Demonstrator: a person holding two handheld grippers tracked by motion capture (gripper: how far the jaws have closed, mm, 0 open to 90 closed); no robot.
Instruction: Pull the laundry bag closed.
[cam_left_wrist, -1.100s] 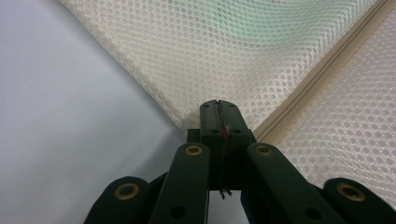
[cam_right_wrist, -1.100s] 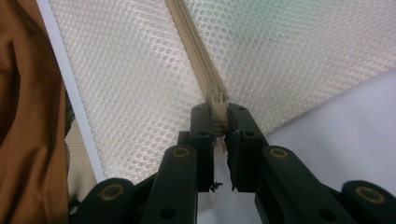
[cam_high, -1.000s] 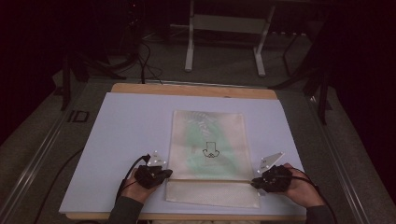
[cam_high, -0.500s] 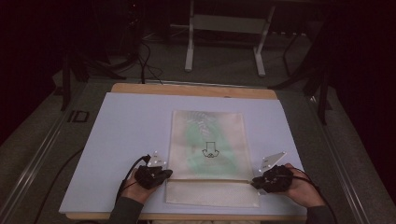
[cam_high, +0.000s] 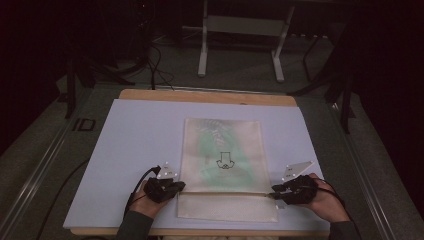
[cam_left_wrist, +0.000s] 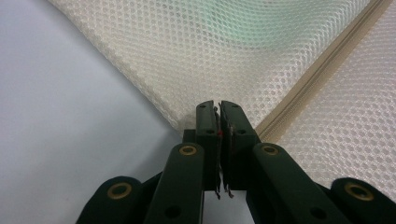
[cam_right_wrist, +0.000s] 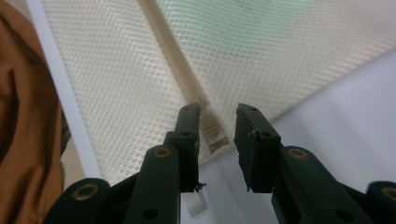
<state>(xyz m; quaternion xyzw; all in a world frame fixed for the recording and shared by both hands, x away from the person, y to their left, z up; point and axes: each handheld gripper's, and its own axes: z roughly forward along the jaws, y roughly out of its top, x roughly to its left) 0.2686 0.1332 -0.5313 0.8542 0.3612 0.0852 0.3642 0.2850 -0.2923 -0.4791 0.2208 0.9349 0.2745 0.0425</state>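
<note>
**One mesh bag, two grippers at its zip line**

Bottom of frame: two hands, two grippers. Left gripper (cam_high: 181, 186) at lower left, jaws just easing apart to a thin slit, nothing between them. Right gripper (cam_high: 272, 194) at lower right, jaws just opening, apart, the zip end (cam_right_wrist: 212, 132) loose in the gap. One mesh bag (cam_high: 223, 165) lies flat at centre on one white sheet (cam_high: 135, 135).
</note>
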